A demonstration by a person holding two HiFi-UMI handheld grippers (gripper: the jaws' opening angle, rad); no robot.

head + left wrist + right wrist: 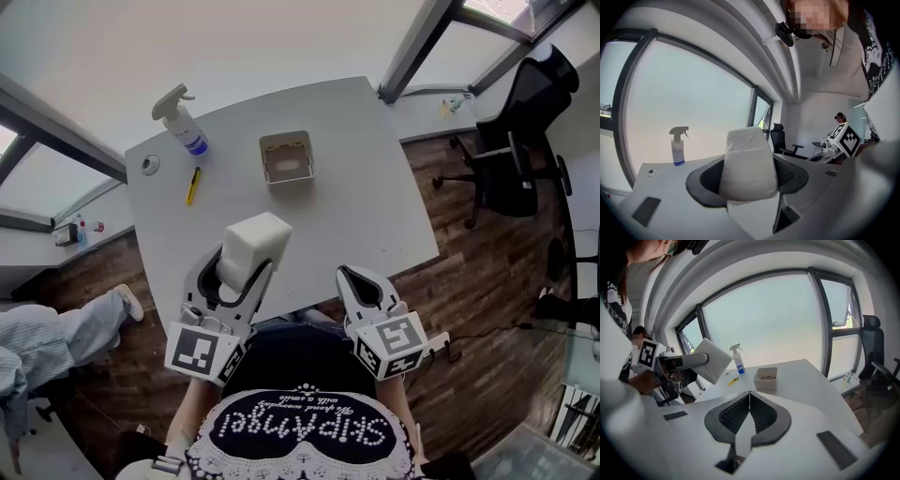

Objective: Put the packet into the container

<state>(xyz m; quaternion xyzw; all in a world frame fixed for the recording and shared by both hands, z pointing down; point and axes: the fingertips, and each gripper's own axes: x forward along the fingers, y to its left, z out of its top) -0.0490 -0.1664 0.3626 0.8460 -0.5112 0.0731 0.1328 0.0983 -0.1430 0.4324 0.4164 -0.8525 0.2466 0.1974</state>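
Observation:
My left gripper (pixel 246 260) is shut on a white packet (pixel 255 243), holding it above the near part of the grey table (pixel 375 187). The left gripper view shows the packet (pixel 747 164) squeezed between the two dark jaws. A small beige container (pixel 287 158) stands open-topped at the table's middle back, well beyond the packet. It also shows in the right gripper view as the container (pixel 766 378). My right gripper (pixel 354 283) hangs over the table's near edge with its jaws shut and nothing in them. The right gripper view shows the packet (pixel 712 360) held up at left.
A spray bottle (pixel 184 123) stands at the table's back left, with a yellow pen (pixel 192 186) lying in front of it and a round cable hole (pixel 150 165) nearby. A black office chair (pixel 516 141) is off to the right on the wooden floor.

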